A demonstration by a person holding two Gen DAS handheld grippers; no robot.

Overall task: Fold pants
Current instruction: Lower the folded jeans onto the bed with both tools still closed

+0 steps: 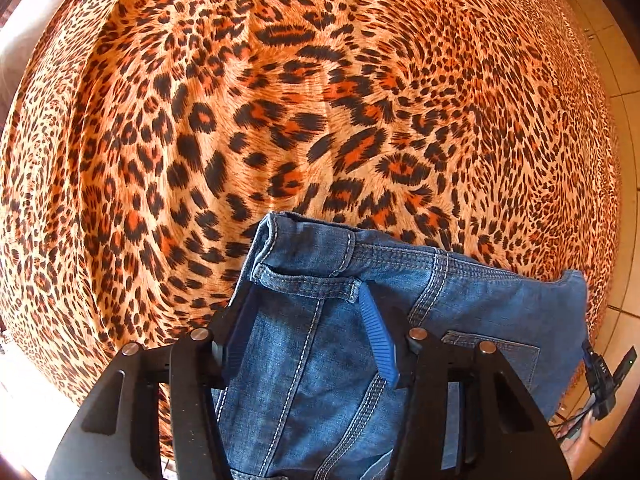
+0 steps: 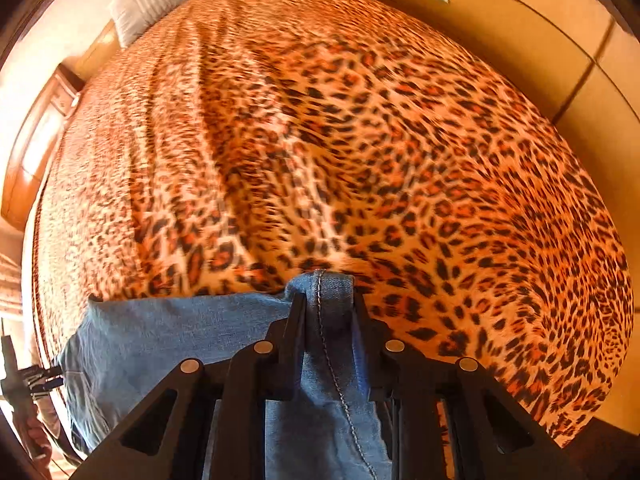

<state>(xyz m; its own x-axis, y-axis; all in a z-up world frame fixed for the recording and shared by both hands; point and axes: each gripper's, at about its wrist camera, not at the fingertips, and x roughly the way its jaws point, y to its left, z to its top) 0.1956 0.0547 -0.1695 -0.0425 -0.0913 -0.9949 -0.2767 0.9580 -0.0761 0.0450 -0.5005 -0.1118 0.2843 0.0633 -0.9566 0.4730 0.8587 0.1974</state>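
Blue denim pants (image 1: 320, 360) lie on a leopard-print bedspread (image 1: 280, 120), waistband and belt loop towards the top of the left wrist view and a back pocket to the right. My left gripper (image 1: 308, 300) points down over the waistband. It is open, the denim lies between its blue pads (image 1: 380, 340), and the right pad's ribbed face is bare. In the right wrist view my right gripper (image 2: 324, 300) is shut on a seamed fold of the pants (image 2: 332, 360). The rest of the pants spreads to the left.
The bedspread (image 2: 360, 140) covers the whole bed. A white pillow (image 2: 152, 0) and a wooden nightstand (image 2: 40, 140) stand at the far left, with wardrobe doors (image 2: 560, 40) beyond the bed. A tiled floor (image 1: 624, 160) borders the right edge.
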